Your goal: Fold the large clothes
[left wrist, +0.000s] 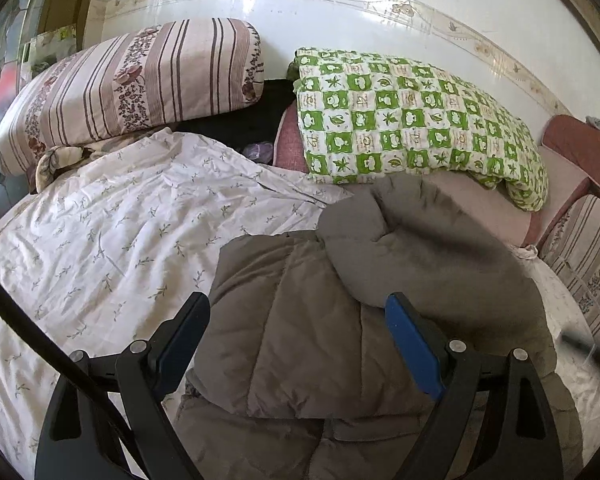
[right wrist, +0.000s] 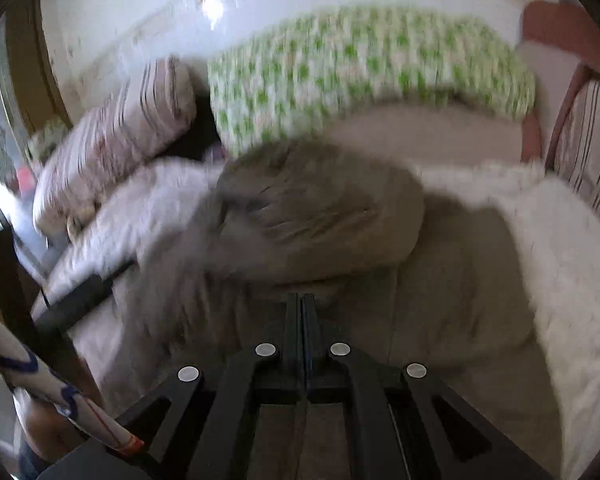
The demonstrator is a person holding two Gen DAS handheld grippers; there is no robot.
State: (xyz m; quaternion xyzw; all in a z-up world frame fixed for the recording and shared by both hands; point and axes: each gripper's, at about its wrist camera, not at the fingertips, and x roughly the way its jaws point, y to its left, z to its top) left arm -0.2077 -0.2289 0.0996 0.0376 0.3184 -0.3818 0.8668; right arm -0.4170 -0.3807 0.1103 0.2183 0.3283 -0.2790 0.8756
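Observation:
A grey-brown quilted padded jacket [left wrist: 300, 340] lies on the white floral bed sheet [left wrist: 112, 232], with a puffy part [left wrist: 420, 248] folded over on top. My left gripper [left wrist: 298, 304] is open, its blue-padded fingers spread over the jacket, holding nothing. In the blurred right wrist view the jacket [right wrist: 320, 216] fills the middle. My right gripper [right wrist: 302, 300] has its fingers pressed together just above the jacket; no cloth shows between them.
A striped floral pillow [left wrist: 132, 84] and a green-checked quilt [left wrist: 412, 120] lie at the bed's far side against the white wall. A pink cushion [left wrist: 480, 200] and a wooden frame [left wrist: 580, 216] stand right. The other gripper's dark arm [right wrist: 80, 300] shows left.

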